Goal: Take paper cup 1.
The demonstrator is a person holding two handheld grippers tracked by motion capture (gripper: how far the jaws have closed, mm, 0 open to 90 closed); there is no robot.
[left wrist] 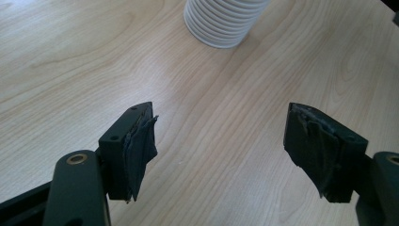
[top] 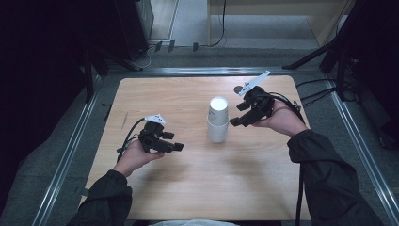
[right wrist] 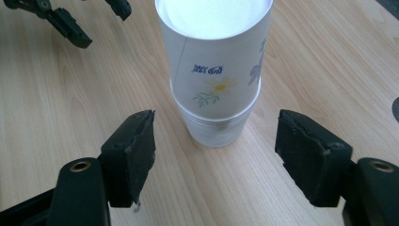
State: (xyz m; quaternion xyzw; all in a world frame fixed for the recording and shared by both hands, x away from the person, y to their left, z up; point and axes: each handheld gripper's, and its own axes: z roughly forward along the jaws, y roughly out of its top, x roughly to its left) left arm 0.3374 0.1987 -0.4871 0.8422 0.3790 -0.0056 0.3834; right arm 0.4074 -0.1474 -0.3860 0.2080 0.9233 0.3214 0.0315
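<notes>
A stack of white paper cups (top: 218, 120) stands upside down near the middle of the wooden table (top: 188, 188). Its top cup (right wrist: 216, 70) carries a daisy print and sits raised over the lower ones. The stacked rims (left wrist: 221, 23) rest on the wood. My right gripper (top: 237, 114) is open just right of the stack. In the right gripper view the right gripper (right wrist: 215, 117) has its jaws level with the lower cups, one on each side and apart from them. My left gripper (top: 174, 141) hovers open to the stack's left, a short way off, and the left gripper (left wrist: 221, 117) holds nothing.
A small dark round mark (top: 237, 88) lies on the table behind the right gripper. Metal rails (top: 66, 155) run along the table's sides, and cables (top: 315, 94) trail off at the right. Bare wood lies in front of the cups.
</notes>
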